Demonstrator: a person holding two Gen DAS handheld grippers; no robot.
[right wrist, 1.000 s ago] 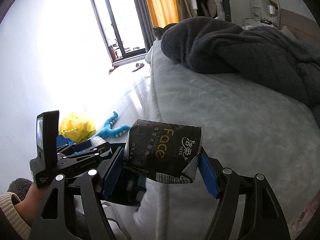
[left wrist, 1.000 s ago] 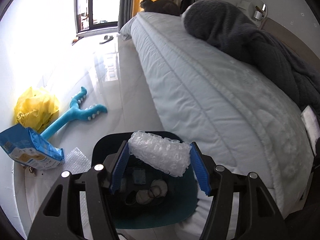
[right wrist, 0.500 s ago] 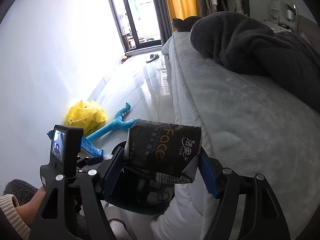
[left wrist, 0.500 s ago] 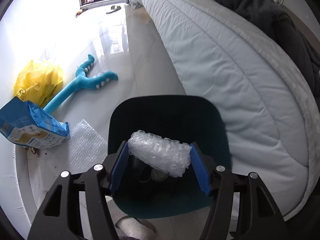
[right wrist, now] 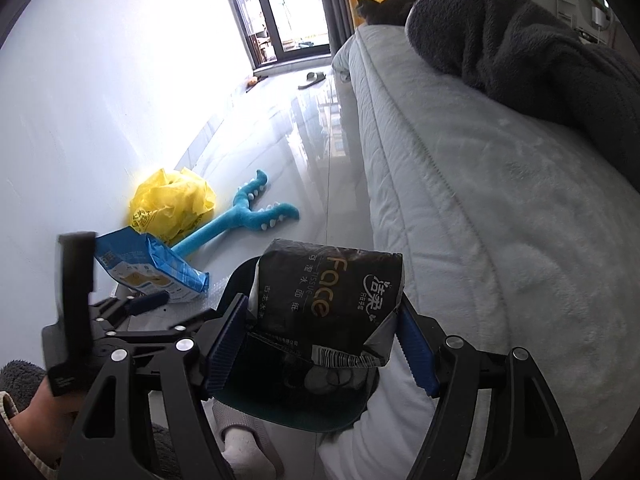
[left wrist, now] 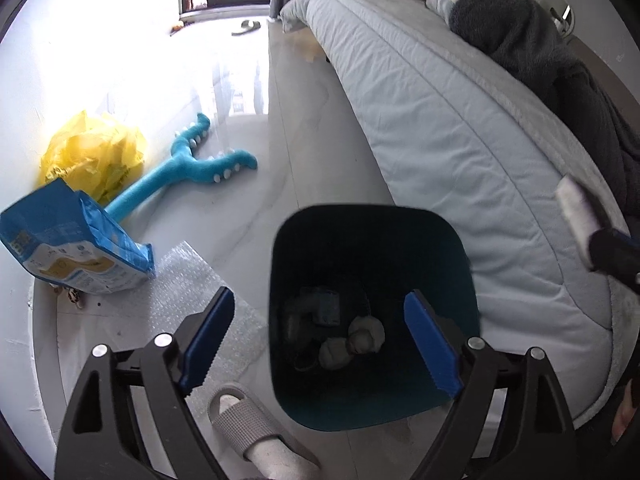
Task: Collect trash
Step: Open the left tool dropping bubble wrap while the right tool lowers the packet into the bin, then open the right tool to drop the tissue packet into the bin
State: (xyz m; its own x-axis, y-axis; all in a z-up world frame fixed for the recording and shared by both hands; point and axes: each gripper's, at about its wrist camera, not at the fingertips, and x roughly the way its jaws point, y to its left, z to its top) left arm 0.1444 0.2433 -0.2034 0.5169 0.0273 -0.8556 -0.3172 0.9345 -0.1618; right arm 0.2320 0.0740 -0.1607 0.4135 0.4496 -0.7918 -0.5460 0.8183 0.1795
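Bin: teal trash bin (left wrist: 372, 240) stands on the floor against the bed, directly below and ahead of the left gripper (left wrist: 318, 344); crumpled wads lie at its bottom.
Left gripper: jaws spread wide, nothing between them, hovering over the bin mouth.
Right gripper: right gripper (right wrist: 322, 344) is clamped on a black tissue pack (right wrist: 330, 294), held above the bin's near rim, on the bed side.
Step in hand: probably dropping the tissue pack in.
How to do it well: centre the pack over the opening before letting go, well inside the rim, and move the left gripper aside so the two do not collide.
Left to collect: blue bag (left wrist: 76, 248), bubble wrap sheet (left wrist: 188, 292) and yellow plastic bag (left wrist: 94, 156), all left of the left gripper on the floor.
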